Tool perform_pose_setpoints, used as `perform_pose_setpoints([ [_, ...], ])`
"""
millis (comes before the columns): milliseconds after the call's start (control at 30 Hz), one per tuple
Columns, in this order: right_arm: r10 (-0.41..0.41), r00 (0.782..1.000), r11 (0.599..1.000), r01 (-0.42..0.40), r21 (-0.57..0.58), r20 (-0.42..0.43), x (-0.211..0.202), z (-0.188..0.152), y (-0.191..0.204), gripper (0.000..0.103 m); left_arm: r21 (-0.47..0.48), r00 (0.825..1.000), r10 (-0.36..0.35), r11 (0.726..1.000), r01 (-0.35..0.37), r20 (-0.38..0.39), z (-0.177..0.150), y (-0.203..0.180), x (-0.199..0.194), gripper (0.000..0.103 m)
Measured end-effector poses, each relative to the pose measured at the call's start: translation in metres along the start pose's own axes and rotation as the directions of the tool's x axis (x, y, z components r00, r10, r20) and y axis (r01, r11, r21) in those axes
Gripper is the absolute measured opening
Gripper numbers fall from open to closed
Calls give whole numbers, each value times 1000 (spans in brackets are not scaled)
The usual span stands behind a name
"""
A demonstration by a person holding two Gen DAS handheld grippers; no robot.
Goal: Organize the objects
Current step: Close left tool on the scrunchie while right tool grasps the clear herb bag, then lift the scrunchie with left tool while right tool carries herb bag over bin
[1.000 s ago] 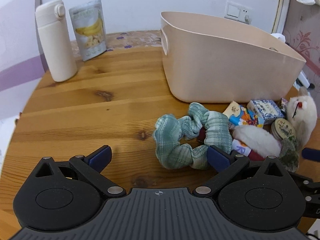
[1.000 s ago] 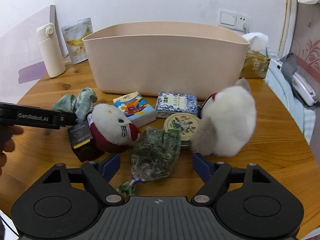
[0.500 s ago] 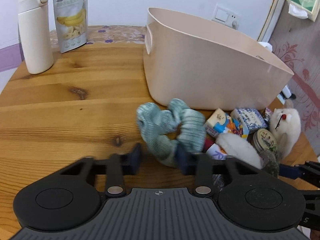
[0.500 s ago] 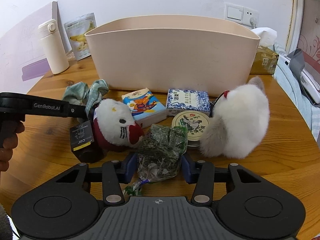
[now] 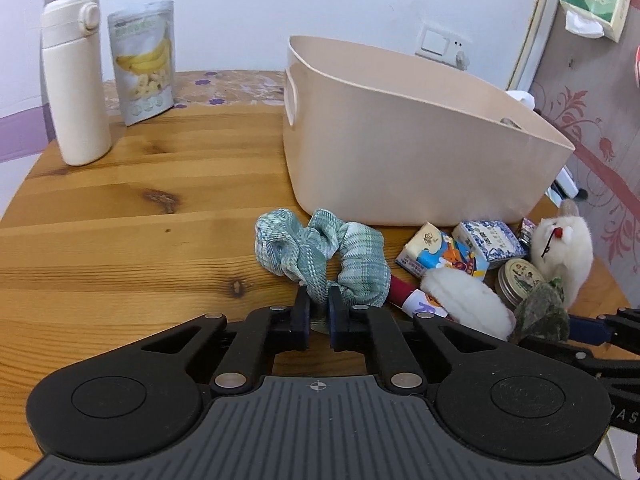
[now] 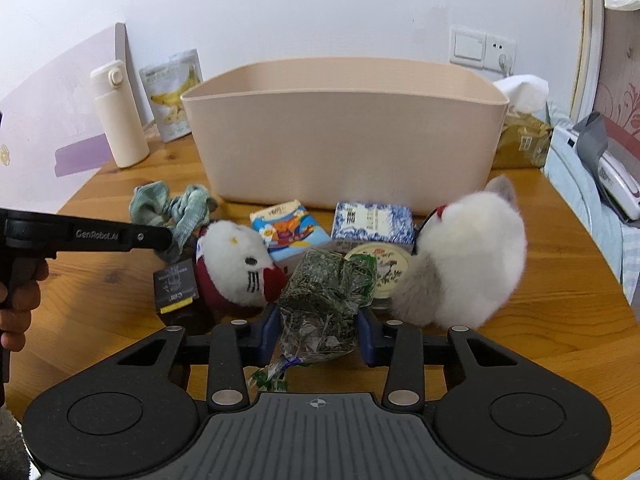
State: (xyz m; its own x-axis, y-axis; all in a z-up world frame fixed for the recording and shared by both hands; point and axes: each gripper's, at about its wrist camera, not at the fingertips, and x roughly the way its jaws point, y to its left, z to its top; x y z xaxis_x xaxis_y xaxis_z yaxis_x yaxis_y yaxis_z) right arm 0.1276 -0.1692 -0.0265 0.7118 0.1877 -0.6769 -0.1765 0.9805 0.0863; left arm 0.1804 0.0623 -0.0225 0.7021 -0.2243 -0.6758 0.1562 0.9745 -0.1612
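Where the left wrist view looks along its fingers, the left gripper [image 5: 319, 307] sits low over the round wooden table [image 5: 132, 208], jaws pinched onto the near loop of the green plaid fabric scrunchie [image 5: 322, 254]. Scrunchie: just in front of the beige plastic storage bin [image 5: 408, 136], near its left corner. Right of the scrunchie, before the bin's front wall: orange-and-blue tissue packet [image 5: 442, 256], blue-and-white patterned box [image 5: 490, 238], round printed tin [image 5: 520, 278], white plush animal [image 5: 566, 248], white-and-red plush toy [image 5: 460, 300]. Left of the bin, well apart: cream insulated bottle [image 5: 76, 80], upright; banana-chip pouch [image 5: 144, 68], leaning at the wall.

Right wrist view: right gripper [image 6: 318, 330] level above the table edge, jaws clamped on both sides of the clear bag of dried green herbs [image 6: 326, 298], whose tied end hangs toward the camera. Bag: in front of the bin, lying partly over the round tin [image 6: 386, 270]. Left of the bag, the white-and-red plush [image 6: 236, 268] beside a small black labelled box [image 6: 176, 290]; right of it, the white plush animal [image 6: 468, 258]. At the left edge, a person's hand [image 6: 18, 296] holds the black handle of the other gripper, extended level toward the scrunchie [image 6: 172, 210].
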Motion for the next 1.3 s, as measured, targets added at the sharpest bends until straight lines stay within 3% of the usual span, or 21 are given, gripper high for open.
perform_pose_setpoints([
  [567, -34, 994, 999, 31, 30, 101, -28, 20, -18, 38, -11, 993, -24, 1000, 26, 117, 16, -3, -57, 7],
  [900, -86, 978, 996, 84, 21, 188, -46, 45, -35, 38, -9, 976, -7, 1000, 9, 217, 38, -9, -93, 7],
  [1300, -114, 957, 993, 105, 49, 268, -57, 74, -62, 38, 45, 958, -23, 999, 11, 287, 68, -40, -99, 7],
])
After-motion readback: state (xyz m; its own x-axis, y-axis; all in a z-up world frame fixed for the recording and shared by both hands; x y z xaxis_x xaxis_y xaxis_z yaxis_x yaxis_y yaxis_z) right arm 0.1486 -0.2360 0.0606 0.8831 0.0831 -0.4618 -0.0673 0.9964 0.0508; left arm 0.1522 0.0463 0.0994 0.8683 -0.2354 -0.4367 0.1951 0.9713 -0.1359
